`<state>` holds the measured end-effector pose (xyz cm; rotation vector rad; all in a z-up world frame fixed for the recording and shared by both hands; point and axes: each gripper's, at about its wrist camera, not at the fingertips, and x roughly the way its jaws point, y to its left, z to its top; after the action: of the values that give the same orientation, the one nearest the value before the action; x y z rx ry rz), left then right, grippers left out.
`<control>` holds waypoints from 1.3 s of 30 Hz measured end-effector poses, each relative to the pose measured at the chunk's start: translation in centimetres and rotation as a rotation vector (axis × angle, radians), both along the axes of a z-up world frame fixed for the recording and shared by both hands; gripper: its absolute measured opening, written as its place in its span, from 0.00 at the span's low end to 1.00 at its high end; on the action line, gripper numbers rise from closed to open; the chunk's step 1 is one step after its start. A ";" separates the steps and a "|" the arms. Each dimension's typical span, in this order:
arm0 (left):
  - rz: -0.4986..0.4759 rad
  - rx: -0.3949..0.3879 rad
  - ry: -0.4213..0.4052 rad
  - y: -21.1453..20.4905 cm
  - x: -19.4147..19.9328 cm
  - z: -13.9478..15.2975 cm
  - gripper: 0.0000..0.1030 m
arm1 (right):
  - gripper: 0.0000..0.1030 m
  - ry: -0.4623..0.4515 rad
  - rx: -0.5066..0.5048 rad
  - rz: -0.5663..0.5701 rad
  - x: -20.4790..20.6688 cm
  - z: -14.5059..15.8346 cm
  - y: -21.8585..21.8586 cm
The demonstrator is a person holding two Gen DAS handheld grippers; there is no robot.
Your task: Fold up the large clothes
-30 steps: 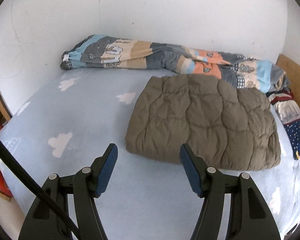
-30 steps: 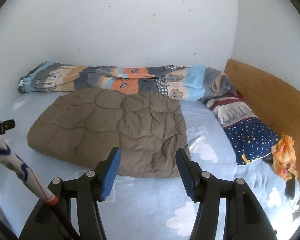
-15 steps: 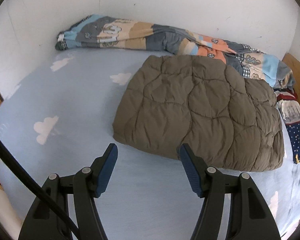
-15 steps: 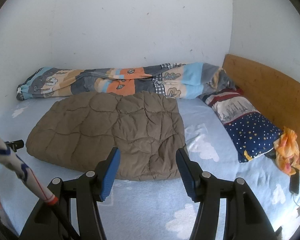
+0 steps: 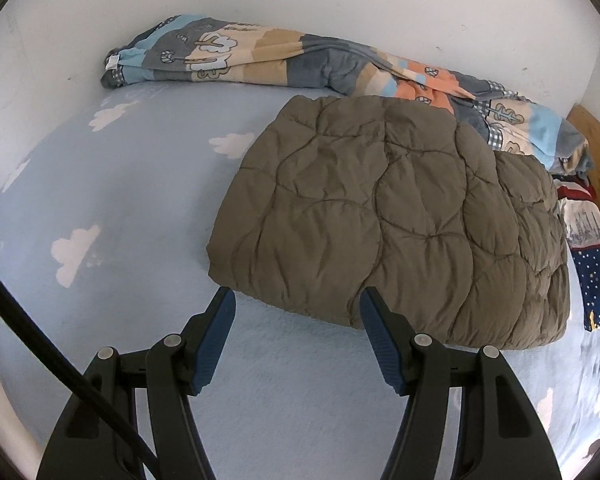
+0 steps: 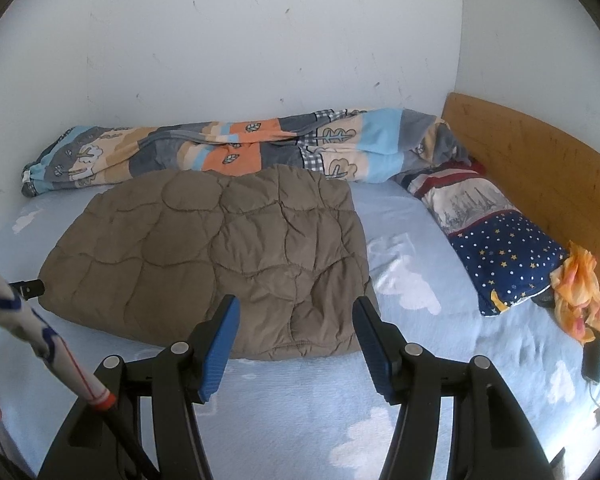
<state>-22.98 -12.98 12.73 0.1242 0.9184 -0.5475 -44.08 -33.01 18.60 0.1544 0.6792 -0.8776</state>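
Cloud-print bed (image 5: 140,184): folded brown quilt (image 5: 400,216), empty hand-held grippers gaping.

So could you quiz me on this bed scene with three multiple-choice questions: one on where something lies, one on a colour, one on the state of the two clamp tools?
1. Where does the patterned blanket lie?
A. along the wall
B. on the floor
C. over the pillow

2. What colour is the quilted jacket?
A. red
B. olive-brown
C. white

3. How do the left gripper and right gripper stand?
A. both shut on the jacket
B. one holds the pillow
C. both open, holding nothing

Answers: 1 A, it stretches along the wall behind the jacket; 2 B, its quilted fabric is olive-brown; 3 C, nothing is pinched between the blue pads.
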 end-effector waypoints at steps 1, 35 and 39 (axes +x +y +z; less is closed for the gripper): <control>0.000 0.000 -0.001 0.0 0.0 0.0 0.62 | 0.61 -0.001 -0.001 0.001 0.0 0.0 0.0; 0.234 -0.184 0.365 6.0 8.4 -4.1 0.67 | 0.75 -0.412 0.673 -0.355 -10.7 -7.4 -16.7; 0.266 -0.252 0.466 6.6 10.1 -6.1 0.67 | 0.75 -0.504 0.842 -0.403 -11.1 -10.8 -18.0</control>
<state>-12.89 -6.33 6.66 -0.3641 1.2855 -0.4455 -55.18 -51.00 7.79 1.2599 0.5070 -0.8353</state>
